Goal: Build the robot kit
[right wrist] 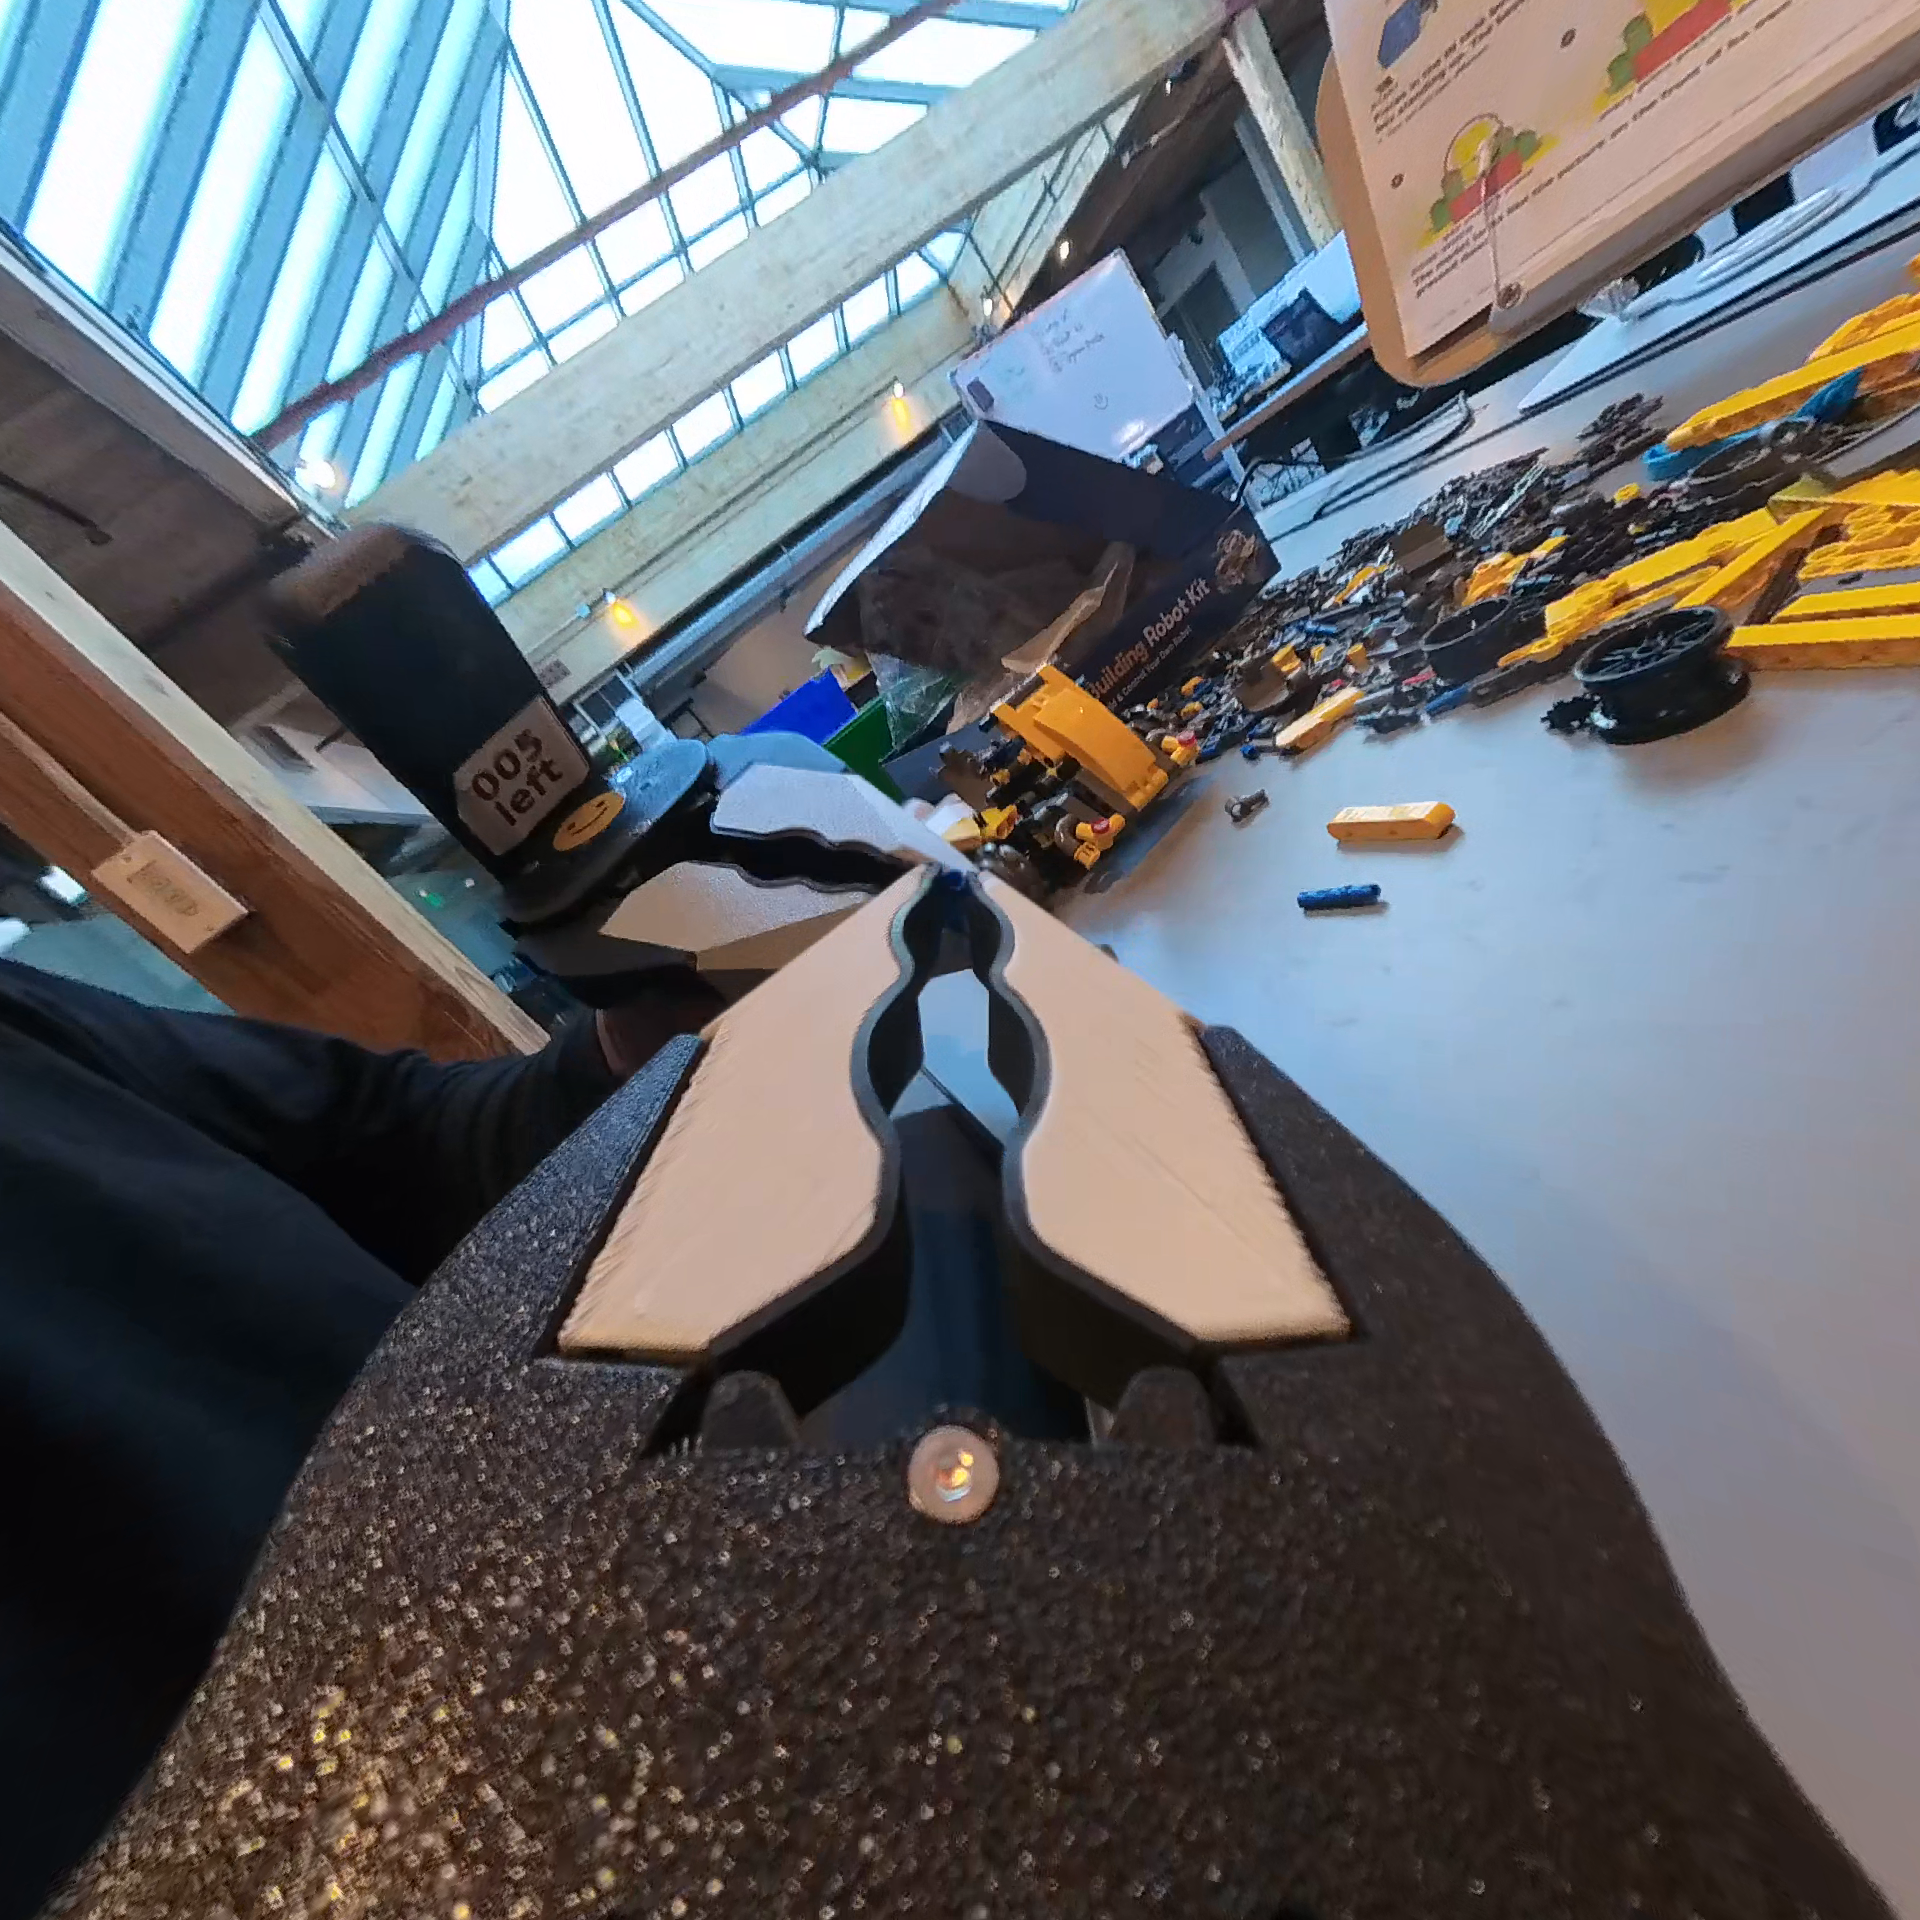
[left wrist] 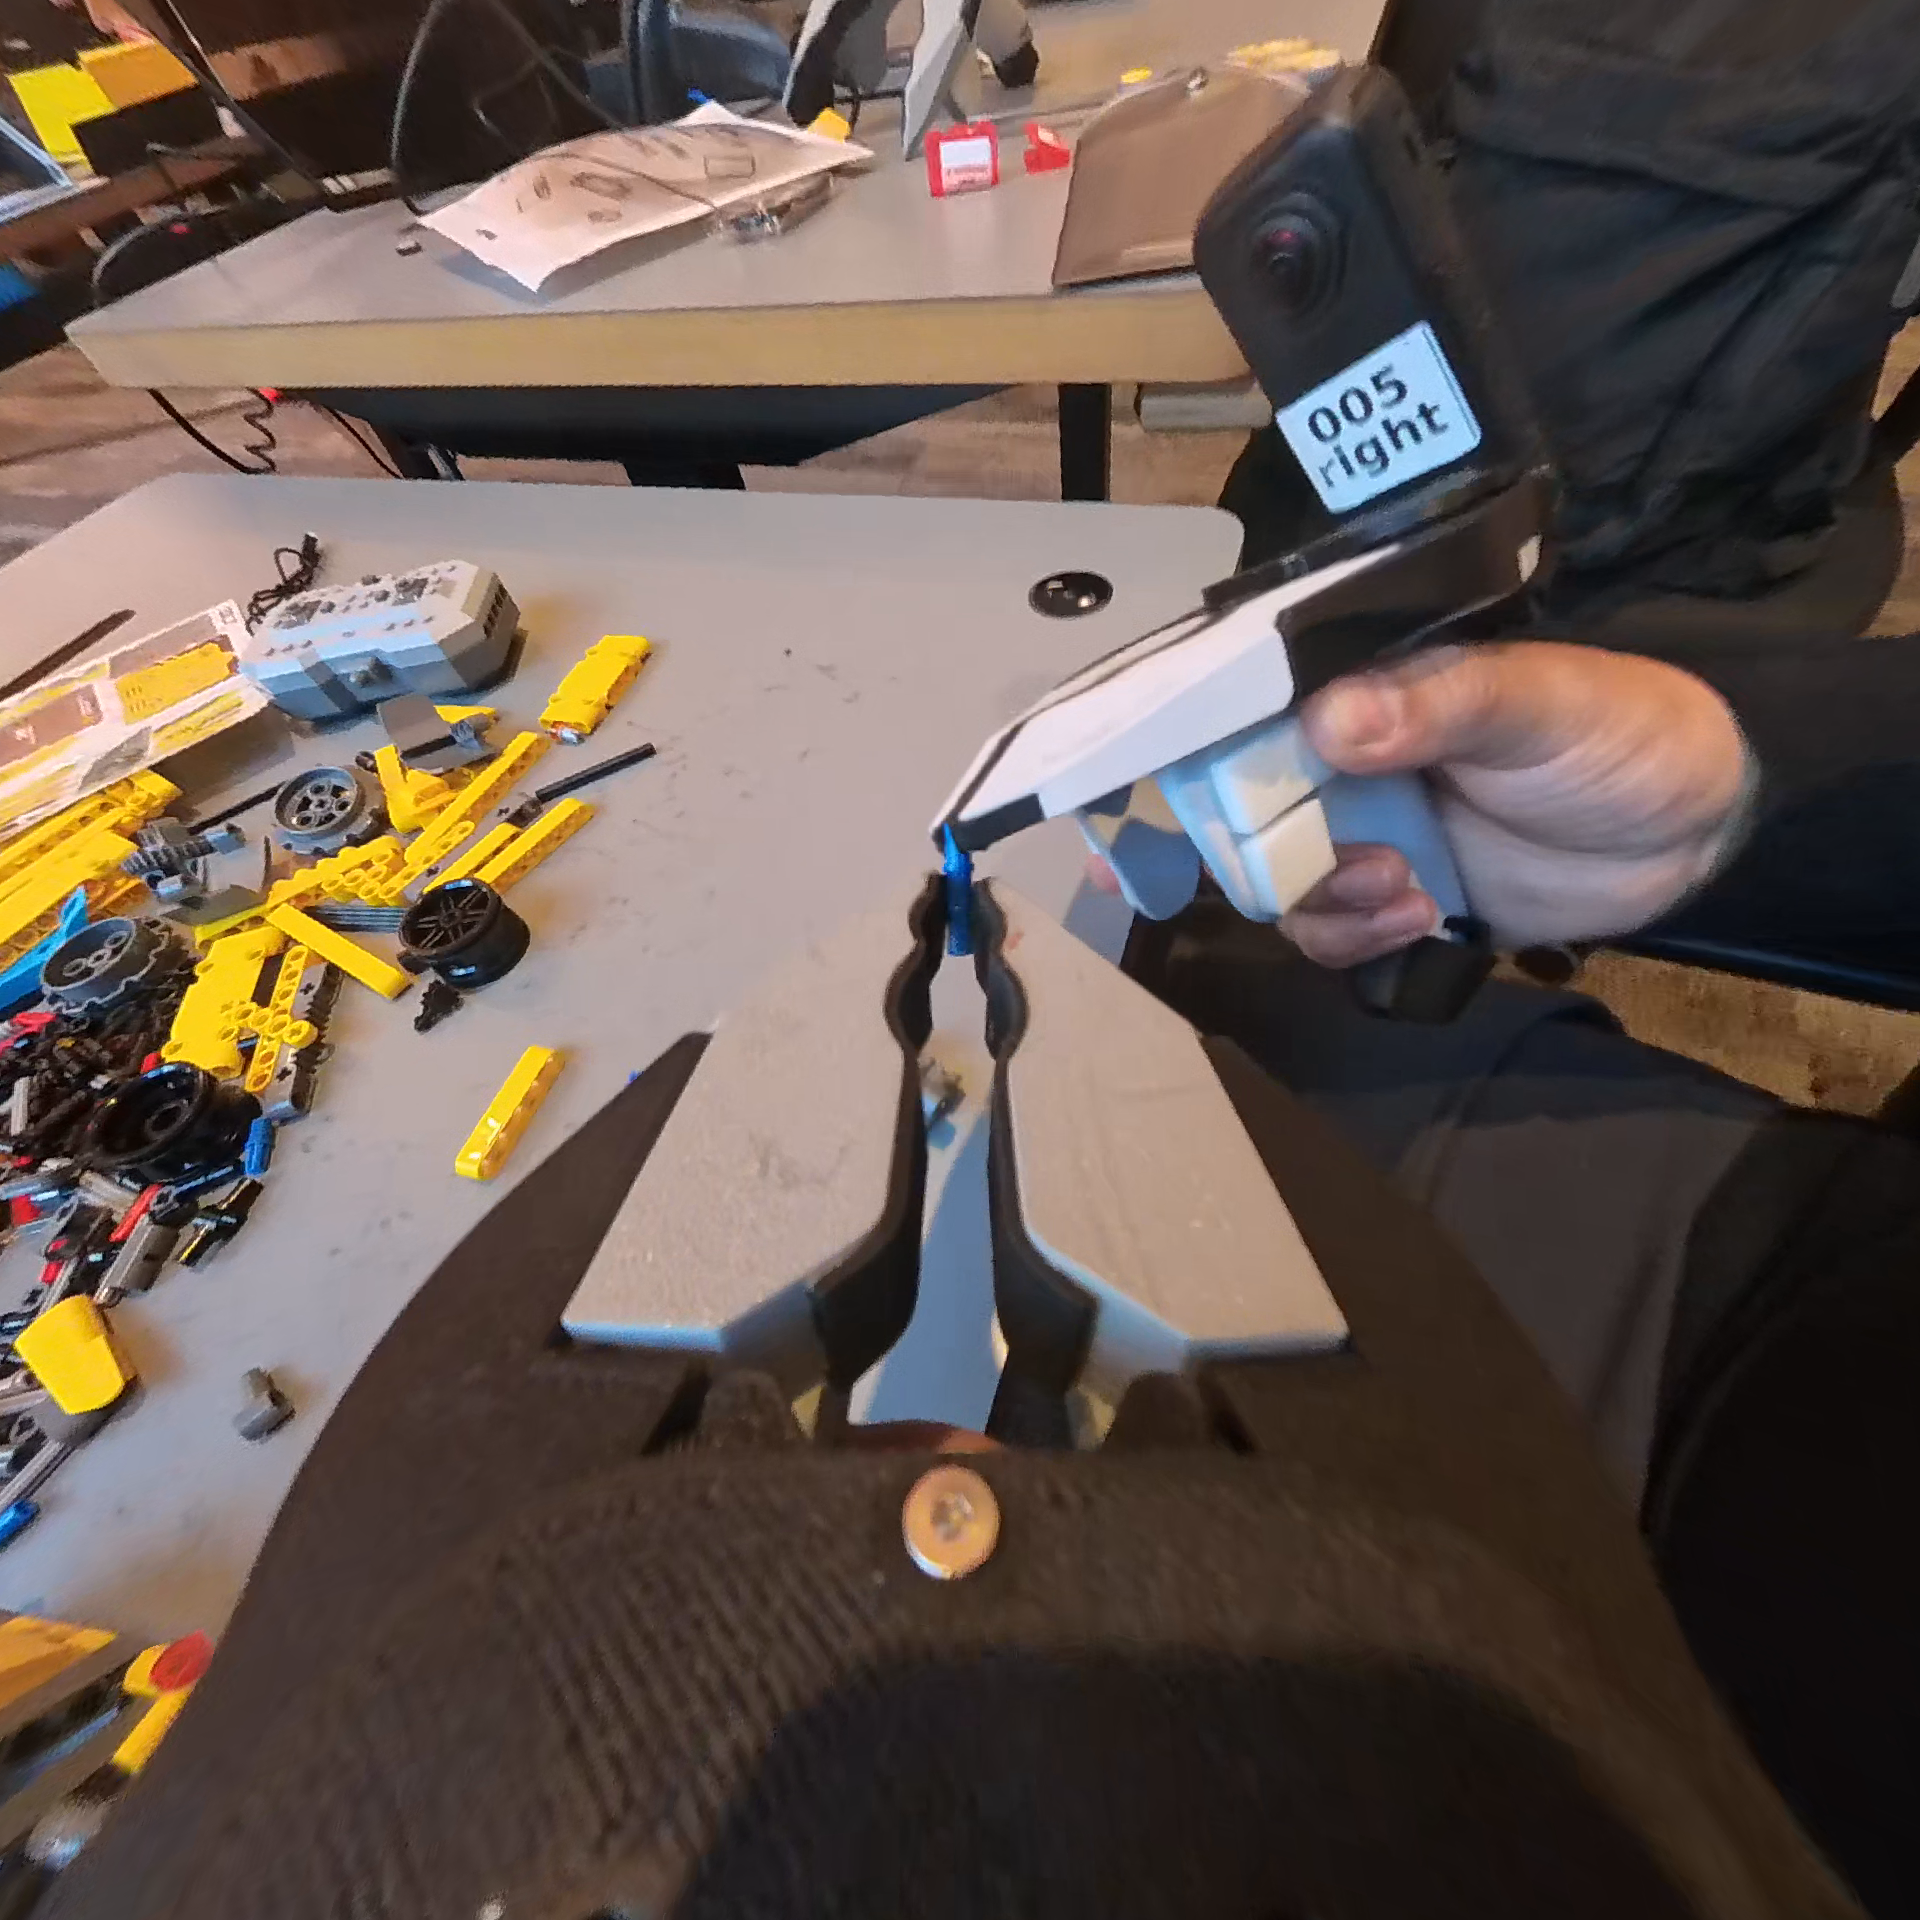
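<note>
My left gripper [left wrist: 957, 902] is shut on a small blue pin [left wrist: 957, 894], which stands upright between its black pads above the grey table [left wrist: 790, 665]. My right gripper [left wrist: 950, 831], held by a hand [left wrist: 1538, 790], comes in from the right, and its tips meet the pin's upper end. In the right wrist view my right gripper [right wrist: 951, 896] is shut, with the blue pin [right wrist: 950, 883] pinched at the very tip. The left gripper [right wrist: 914, 857] comes in from the left and meets it there.
A pile of yellow beams [left wrist: 343, 873], black wheels [left wrist: 464, 930] and small dark parts covers the table's left. A grey hub block [left wrist: 384, 634] lies behind it. A loose yellow beam [right wrist: 1390, 821], a blue pin [right wrist: 1340, 896] and a kit box [right wrist: 1039, 561] also show. A second table [left wrist: 623, 312] stands beyond. Left and right tips are no more than a few centimetres apart. The grey hub block [left wrist: 384, 634] is about 30 centimeters from both grippers' fingertips.
</note>
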A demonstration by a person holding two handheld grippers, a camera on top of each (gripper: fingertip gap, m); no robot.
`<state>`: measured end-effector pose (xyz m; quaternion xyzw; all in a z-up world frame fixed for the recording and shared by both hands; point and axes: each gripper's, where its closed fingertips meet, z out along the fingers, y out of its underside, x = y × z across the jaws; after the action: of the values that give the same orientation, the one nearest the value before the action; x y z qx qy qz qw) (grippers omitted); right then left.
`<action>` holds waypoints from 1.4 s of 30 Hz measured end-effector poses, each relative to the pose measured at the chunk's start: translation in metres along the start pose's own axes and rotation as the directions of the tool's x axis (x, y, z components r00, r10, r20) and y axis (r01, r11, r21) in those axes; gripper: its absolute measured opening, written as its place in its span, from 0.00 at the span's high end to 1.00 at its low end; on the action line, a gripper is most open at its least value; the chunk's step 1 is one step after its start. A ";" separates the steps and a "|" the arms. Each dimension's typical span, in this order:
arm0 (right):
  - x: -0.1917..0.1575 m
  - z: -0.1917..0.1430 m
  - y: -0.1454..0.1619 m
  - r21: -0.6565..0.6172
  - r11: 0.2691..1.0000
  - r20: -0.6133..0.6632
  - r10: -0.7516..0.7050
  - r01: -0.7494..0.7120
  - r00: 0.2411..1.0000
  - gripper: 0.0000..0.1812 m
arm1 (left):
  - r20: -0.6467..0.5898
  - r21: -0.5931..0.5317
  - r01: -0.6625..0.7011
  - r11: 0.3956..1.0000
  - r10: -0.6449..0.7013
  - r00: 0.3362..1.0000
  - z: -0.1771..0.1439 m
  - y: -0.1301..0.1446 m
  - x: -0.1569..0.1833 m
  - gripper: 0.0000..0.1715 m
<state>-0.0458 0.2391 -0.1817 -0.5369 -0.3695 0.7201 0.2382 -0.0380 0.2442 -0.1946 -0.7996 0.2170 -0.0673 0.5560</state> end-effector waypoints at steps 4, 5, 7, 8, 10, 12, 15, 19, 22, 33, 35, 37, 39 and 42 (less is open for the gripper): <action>0.002 0.001 0.018 -0.135 0.986 -0.025 -0.098 0.094 0.995 0.98 | 0.013 -0.072 -0.114 0.991 0.115 0.993 -0.004 0.017 0.003 0.99; 0.001 0.001 0.022 -0.169 0.976 -0.025 -0.144 0.138 0.989 0.98 | 0.018 -0.085 -0.148 0.985 0.150 0.989 -0.006 0.020 0.005 0.99; 0.000 0.003 0.030 -0.226 0.949 -0.024 -0.231 0.220 0.973 0.97 | 0.035 -0.122 -0.216 0.969 0.221 0.975 -0.011 0.027 0.006 0.99; 0.000 0.005 0.034 -0.243 0.938 -0.026 -0.262 0.249 0.965 0.97 | 0.048 -0.141 -0.253 0.957 0.262 0.964 -0.014 0.030 0.006 0.99; 0.000 0.009 0.040 -0.269 0.921 -0.030 -0.300 0.281 0.954 0.97 | 0.070 -0.177 -0.343 0.923 0.359 0.931 -0.017 0.037 0.003 0.99; 0.000 0.011 0.045 -0.301 0.902 -0.019 -0.330 0.310 0.944 0.97 | 0.066 -0.194 -0.403 0.894 0.422 0.904 -0.020 0.040 0.003 0.99; -0.003 0.013 0.049 -0.346 0.869 0.003 -0.376 0.354 0.926 0.97 | 0.056 -0.193 -0.476 0.858 0.493 0.868 -0.024 0.043 0.004 0.99; -0.005 0.020 0.056 -0.398 0.816 0.018 -0.450 0.419 0.893 0.97 | 0.061 -0.193 -0.564 0.803 0.583 0.810 -0.031 0.049 0.002 0.98; -0.007 0.025 0.059 -0.424 0.773 0.044 -0.502 0.471 0.864 0.97 | 0.061 -0.168 -0.556 0.814 0.572 0.818 -0.036 0.051 0.001 0.98; -0.002 0.035 0.067 -0.494 0.683 0.115 -0.562 0.538 0.819 0.95 | 0.054 -0.158 -0.551 0.819 0.565 0.824 -0.039 0.060 -0.003 0.98; -0.001 0.036 0.068 -0.490 0.683 0.124 -0.561 0.542 0.819 0.95 | 0.060 -0.157 -0.549 0.821 0.562 0.825 -0.040 0.060 -0.004 0.98; -0.001 0.034 0.069 -0.492 0.672 0.136 -0.568 0.553 0.812 0.95 | 0.067 -0.157 -0.543 0.825 0.557 0.828 -0.039 0.060 -0.005 0.98; 0.000 0.031 0.068 -0.493 0.656 0.138 -0.590 0.571 0.796 0.95 | 0.083 -0.143 -0.537 0.831 0.551 0.830 -0.040 0.059 -0.007 0.98; -0.002 0.027 0.062 -0.481 0.664 0.123 -0.596 0.573 0.794 0.93 | 0.079 -0.131 -0.530 0.838 0.541 0.837 -0.040 0.060 -0.006 0.98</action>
<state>-0.0675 0.1924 -0.2255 -0.4483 -0.6877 0.4738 0.3188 -0.0739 0.1946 -0.2341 -0.7371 0.4036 0.1473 0.5217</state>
